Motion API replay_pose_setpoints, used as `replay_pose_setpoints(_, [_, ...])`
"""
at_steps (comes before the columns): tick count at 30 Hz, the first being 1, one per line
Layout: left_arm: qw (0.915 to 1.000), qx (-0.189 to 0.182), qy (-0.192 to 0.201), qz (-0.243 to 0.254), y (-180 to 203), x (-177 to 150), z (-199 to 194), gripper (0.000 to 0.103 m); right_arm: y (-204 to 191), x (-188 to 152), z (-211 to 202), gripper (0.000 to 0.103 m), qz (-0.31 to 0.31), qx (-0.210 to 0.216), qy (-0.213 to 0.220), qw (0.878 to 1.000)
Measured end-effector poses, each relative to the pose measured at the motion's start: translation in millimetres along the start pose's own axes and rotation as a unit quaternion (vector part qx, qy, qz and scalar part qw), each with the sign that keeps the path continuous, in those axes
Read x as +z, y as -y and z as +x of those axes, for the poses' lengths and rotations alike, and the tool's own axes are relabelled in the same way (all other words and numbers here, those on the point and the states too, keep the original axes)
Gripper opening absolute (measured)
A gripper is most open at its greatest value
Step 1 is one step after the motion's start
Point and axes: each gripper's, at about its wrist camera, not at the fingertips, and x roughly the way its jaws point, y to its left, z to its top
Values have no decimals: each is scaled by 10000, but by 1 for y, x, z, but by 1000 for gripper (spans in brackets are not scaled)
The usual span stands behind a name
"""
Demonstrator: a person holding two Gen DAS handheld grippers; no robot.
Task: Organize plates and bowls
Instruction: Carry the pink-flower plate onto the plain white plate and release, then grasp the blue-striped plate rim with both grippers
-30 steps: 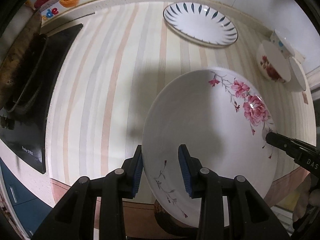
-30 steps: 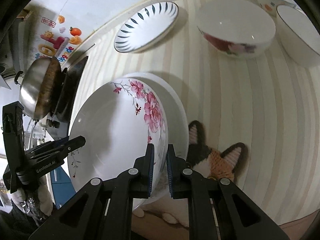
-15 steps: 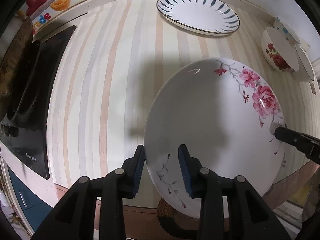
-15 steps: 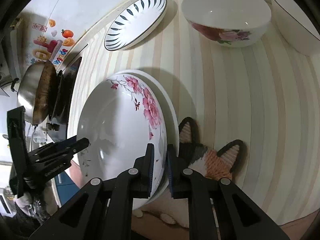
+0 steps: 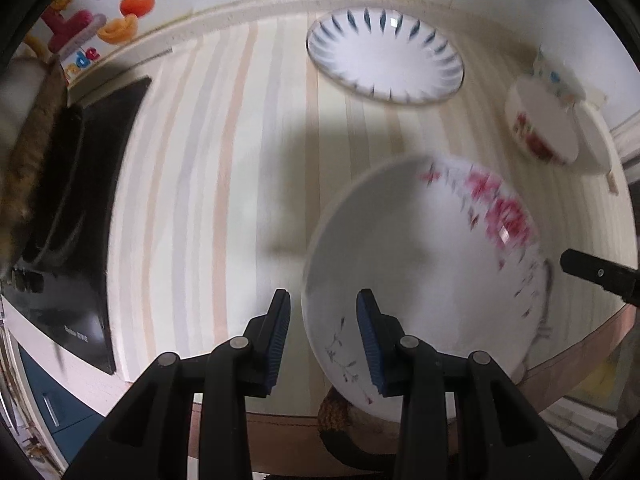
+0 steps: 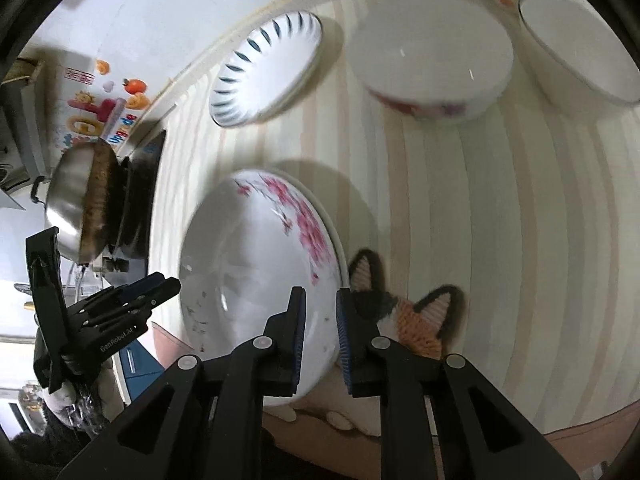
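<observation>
Right claw [image 6: 320, 320] is gripping the floral plate [image 6: 256, 280] rim, seemingly stacked on another plate; left claw [image 5: 323, 332] is hanging open; blue-patterned plate [image 5: 384, 56] and bowls [image 6: 432, 60] are lying unsorted on the counter [image 5: 224, 184].

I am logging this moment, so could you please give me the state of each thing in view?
White pink-flowered plate: tilted, rim between the right claw's fingers.
Left claw: open, astride the plate's rim.
White blue-dashed plate: on the counter.
White red-flowered bowl: upright, empty.
Steel pan: on the stove.
</observation>
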Motion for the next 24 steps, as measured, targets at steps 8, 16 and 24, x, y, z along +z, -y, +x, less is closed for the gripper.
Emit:
replay_pose_setpoints(8, [9979,-252,454,-384,-26,75,-26,32,-43,59,-47,42,-318,27,583,9978])
replay_pose_setpoints(16, [9975,-319,150,-615,-46,159,28,32,-55,164,-26,44,-415,-607,937,9929])
replay_pose_setpoints(24, [9977,-332,-337,-480,-51,213,90,33,-27,237,48,44,19,-924,451,9947])
